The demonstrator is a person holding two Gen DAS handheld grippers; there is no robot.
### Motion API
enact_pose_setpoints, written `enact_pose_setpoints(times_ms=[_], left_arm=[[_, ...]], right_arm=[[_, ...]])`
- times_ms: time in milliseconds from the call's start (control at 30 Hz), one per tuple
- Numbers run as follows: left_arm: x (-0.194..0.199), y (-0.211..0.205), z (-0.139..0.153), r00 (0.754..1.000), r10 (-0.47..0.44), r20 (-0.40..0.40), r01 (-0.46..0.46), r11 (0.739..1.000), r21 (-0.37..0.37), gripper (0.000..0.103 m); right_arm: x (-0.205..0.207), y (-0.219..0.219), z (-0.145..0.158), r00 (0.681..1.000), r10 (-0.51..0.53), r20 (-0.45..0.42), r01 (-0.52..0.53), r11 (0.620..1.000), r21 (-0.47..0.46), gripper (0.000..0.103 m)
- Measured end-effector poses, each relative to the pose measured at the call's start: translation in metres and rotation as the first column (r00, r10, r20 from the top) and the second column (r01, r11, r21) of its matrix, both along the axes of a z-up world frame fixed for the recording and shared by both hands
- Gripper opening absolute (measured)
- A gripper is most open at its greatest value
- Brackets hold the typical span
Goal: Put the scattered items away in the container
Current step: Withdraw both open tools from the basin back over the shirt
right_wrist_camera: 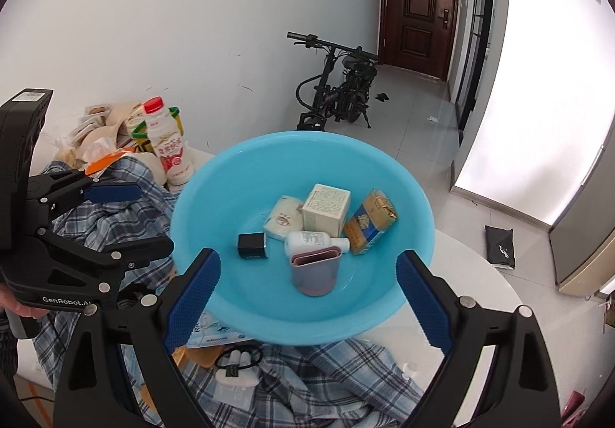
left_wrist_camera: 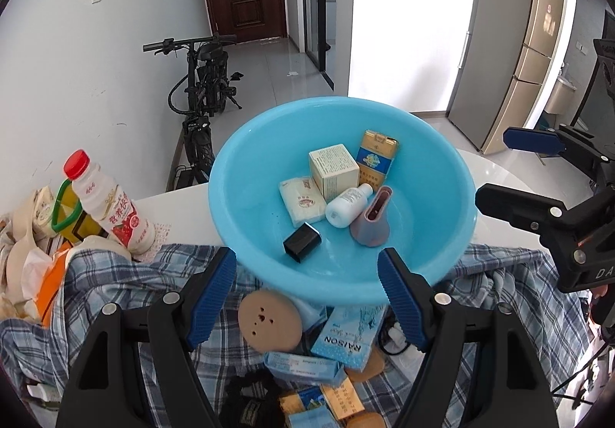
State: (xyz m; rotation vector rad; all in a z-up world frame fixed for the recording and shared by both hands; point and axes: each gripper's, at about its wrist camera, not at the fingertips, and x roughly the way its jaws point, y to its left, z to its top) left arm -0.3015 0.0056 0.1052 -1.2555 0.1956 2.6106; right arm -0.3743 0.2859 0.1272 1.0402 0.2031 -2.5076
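Both the left claw and the right claw hang released, grasping nothing. A blue basin on the bench holds small boxes and a white bottle. A checked shirt lies along the near edge.

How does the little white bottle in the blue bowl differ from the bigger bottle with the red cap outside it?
The small white bottle lies on its side inside the blue bowl; the red-capped drink bottle stands on the table outside it, leaning a bit. The small one has a white cap and looks much smaller; the drink bottle has a red cap and a red-and-white printed label. Both have pale, whitish bodies, and neither is held.
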Motion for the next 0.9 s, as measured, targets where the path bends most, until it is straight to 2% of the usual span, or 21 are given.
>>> enact_pose_setpoints(times_ms=[267, 400, 600, 767, 900], left_arm=[[0.043, -0.004, 0.01, 0.999, -0.028, -0.02, 0.029, 0.999, 0.028, 0.078], [0.065, -0.003, 0.013, 0.998, -0.056, -0.043, 0.057, 0.998, 0.013, 0.078], [0.094, -0.006, 0.021, 0.994, -0.094, -0.058, 0.096, 0.995, 0.031, 0.079], [0.112, -0.011, 0.026, 0.993, -0.101, -0.065, 0.104, 0.994, 0.037, 0.079], [0.13, -0.015, 0.029, 0.99, -0.099, -0.1, 0.101, 0.995, 0.023, 0.079]], right_arm=[[0.038, -0.011, -0.004, 0.999, 0.048, 0.005, -0.048, 0.999, 0.011, 0.092], [0.056, -0.014, 0.0, 0.998, 0.059, -0.02, -0.059, 0.998, 0.016, 0.092], [0.076, -0.016, 0.005, 0.997, 0.066, -0.041, -0.065, 0.998, 0.022, 0.092], [0.091, -0.014, 0.008, 0.997, 0.065, -0.044, -0.065, 0.998, 0.012, 0.092], [0.106, -0.013, 0.011, 0.996, 0.069, -0.053, -0.069, 0.998, 0.0, 0.092]])
